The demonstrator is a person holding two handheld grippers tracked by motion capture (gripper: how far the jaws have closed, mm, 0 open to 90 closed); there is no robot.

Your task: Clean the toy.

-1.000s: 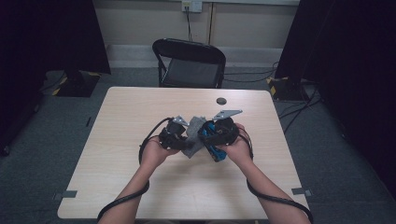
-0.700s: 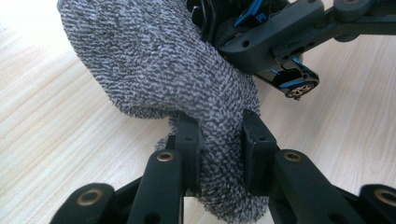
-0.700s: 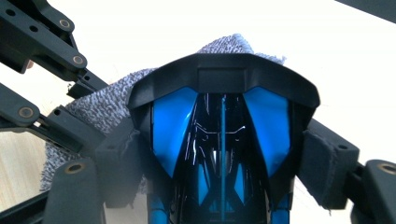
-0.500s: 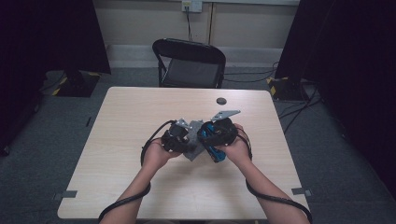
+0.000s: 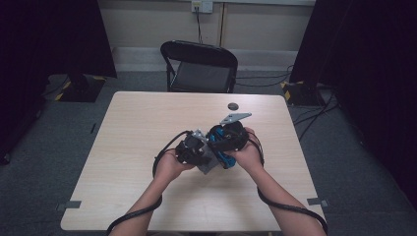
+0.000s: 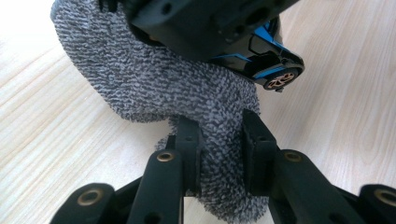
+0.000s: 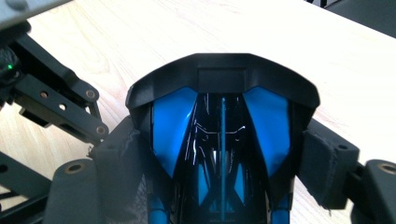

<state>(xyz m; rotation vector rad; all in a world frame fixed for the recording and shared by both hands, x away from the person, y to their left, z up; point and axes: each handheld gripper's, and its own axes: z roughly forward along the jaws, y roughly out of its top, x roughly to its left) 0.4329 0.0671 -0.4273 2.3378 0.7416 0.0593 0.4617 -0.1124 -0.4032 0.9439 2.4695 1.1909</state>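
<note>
A blue and black toy car point(image 7: 222, 121) is clamped between the padded jaws of my right gripper point(image 7: 222, 156), nose pointing away from that camera. My left gripper point(image 6: 219, 135) is shut on a fold of a grey knitted cloth point(image 6: 187, 93), which presses against the car point(image 6: 268, 63) from below. In the high view both hands hold the grippers together over the table's middle: left gripper point(image 5: 191, 150), right gripper point(image 5: 227, 139), the cloth point(image 5: 209, 164) hanging between them, and the car point(image 5: 223, 158) showing blue beside it.
The light wooden table point(image 5: 142, 118) carries a small dark round disc point(image 5: 232, 105) near its far edge. A black folding chair point(image 5: 199, 66) stands behind the table. Cables trail from both grippers along the forearms. Dark curtains flank the room.
The left gripper with the cloth has slid slightly toward the near edge and closer against the car. The right gripper has hardly moved.
</note>
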